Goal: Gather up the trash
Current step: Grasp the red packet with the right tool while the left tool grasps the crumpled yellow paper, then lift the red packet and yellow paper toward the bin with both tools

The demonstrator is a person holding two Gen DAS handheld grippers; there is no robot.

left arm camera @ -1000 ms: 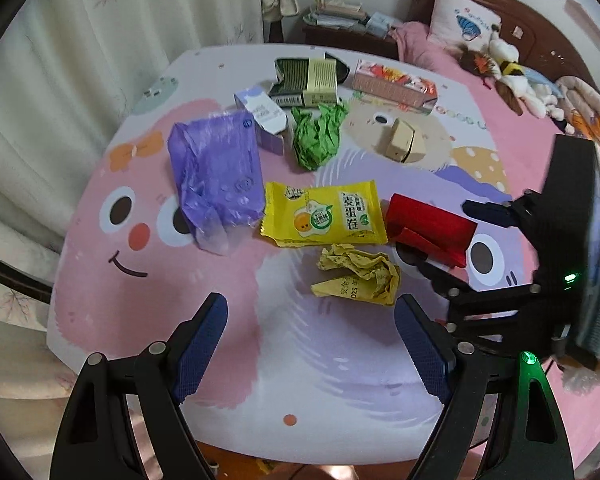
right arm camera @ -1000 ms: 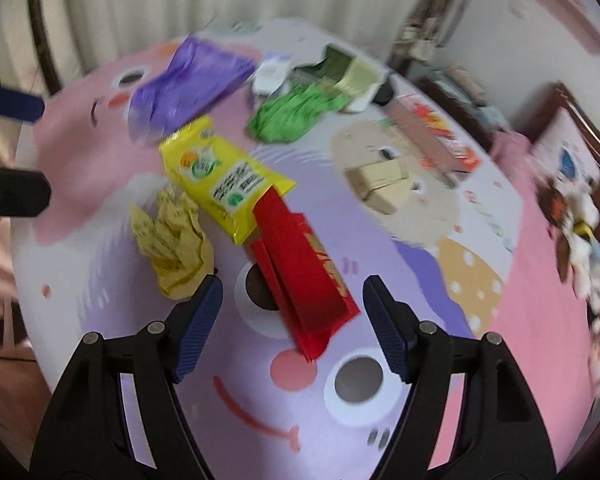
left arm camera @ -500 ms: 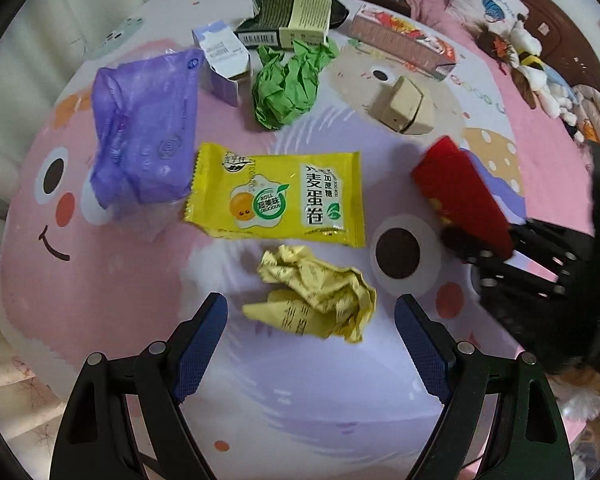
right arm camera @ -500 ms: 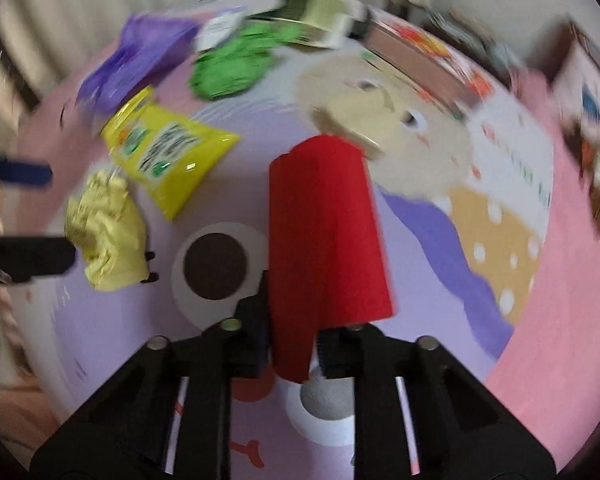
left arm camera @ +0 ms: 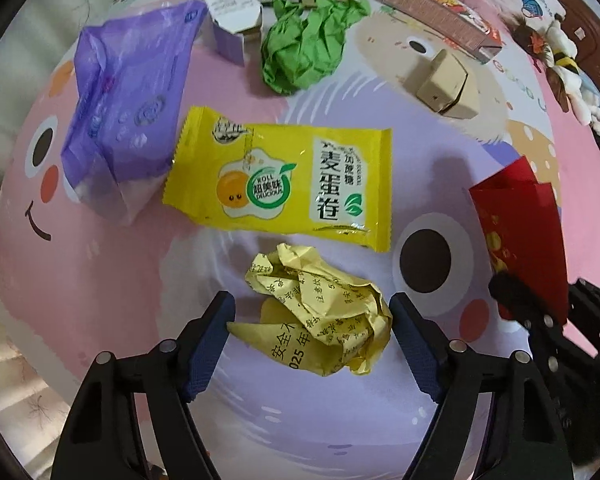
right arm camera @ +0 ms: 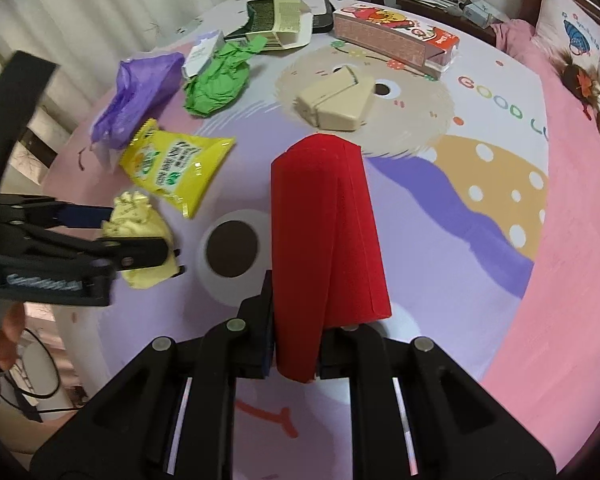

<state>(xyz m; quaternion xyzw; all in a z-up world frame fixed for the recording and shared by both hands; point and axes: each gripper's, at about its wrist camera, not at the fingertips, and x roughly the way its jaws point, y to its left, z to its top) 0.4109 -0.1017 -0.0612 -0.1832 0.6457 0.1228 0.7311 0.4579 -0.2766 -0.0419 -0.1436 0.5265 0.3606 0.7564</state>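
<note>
I see the left gripper [left arm camera: 312, 334] with jaws spread wide either side of the yellow paper wad [left arm camera: 320, 312], wad sitting on the counter [left arm camera: 100, 280] near its front edge, not pinched. Right gripper [right arm camera: 296, 344] jaws clamped on the red envelope [right arm camera: 324, 240], held up off the counter. Yellow snack bag [left arm camera: 284, 184] lies just behind the wad, purple bag [left arm camera: 128, 108] toward the left edge
</note>
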